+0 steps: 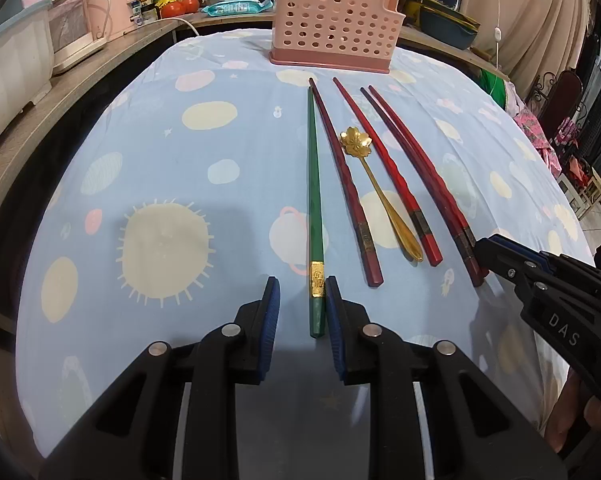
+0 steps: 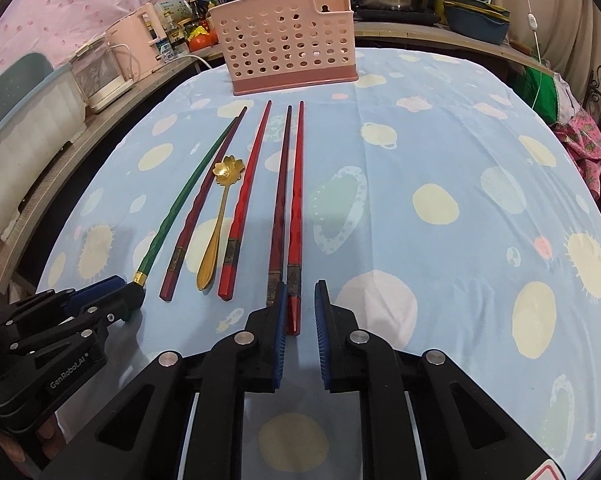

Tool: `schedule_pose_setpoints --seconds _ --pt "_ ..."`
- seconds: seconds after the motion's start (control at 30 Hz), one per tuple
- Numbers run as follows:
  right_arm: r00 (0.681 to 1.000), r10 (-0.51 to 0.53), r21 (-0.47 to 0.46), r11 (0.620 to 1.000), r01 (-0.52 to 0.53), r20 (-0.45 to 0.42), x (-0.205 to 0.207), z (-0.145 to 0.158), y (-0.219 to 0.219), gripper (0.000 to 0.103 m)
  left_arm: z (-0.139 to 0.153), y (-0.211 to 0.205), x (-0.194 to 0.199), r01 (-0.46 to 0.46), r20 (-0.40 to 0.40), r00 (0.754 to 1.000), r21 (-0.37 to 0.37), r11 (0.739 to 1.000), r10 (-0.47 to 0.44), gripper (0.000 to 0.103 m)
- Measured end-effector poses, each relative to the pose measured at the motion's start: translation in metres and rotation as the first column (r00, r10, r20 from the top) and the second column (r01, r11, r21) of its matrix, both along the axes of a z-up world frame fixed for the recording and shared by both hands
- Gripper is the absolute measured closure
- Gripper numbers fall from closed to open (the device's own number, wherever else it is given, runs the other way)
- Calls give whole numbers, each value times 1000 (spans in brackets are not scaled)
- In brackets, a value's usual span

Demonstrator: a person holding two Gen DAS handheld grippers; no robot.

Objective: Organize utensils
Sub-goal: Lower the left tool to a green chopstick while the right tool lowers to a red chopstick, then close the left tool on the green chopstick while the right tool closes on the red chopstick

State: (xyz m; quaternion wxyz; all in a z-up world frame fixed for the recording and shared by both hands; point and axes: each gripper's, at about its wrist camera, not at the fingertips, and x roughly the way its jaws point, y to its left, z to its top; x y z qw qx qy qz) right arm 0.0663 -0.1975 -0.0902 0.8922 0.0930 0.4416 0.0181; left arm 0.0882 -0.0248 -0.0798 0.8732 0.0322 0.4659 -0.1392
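Left tongs (image 1: 302,292): jaws narrow, astride the butt end of the green stick (image 1: 314,184), just below its gold band. The right pad (image 1: 334,312) looks to touch it and there's a gap on the other side, so I read it as not clamped yet.

Right tongs (image 2: 302,286): same story, jaws narrow around the butt of the red stick (image 2: 296,208). The left pad is against it, with a slit of cloth (image 2: 440,152) showing on the right. The dark stick (image 2: 280,208) lies touching the red one, and its end sits under the left finger, outside the jaws.

All five sticks and the spoon (image 2: 220,208) lie flat in a row, tips toward the rack (image 2: 284,40) at the far edge. Nothing is in it that I can see.

Advice for this step:
- Close square on one stick only. On the right, watch that the dark stick isn't dragged or pinched along.
- Grips are at the far butt end, so the long tips will likely droop or swing. Lift slowly.
- Raise the butt first and let the tip trail off the cloth.
- Then tip-down into the rack.
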Motion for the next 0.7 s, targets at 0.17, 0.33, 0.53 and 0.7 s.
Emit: schedule_pose_setpoints --seconds 0.17,0.33,0.53,0.7 --pt "1000 -3 -1 1000 3 2 0 -1 -1 90 0 0 0 -1 1 1000 -2 1000 1 80" --pt "1000 0 -15 1000 0 0 -1 -7 0 92 0 1 0 -1 4 1000 -5 1000 1 80" --pt "1000 2 -21 1000 -2 7 -2 -7 -1 95 -1 2 0 -3 9 1000 -13 1000 4 81" --pt "1000 -3 -10 1000 3 7 -4 -5 -3 96 1 6 1 -5 -4 1000 -39 999 5 94"
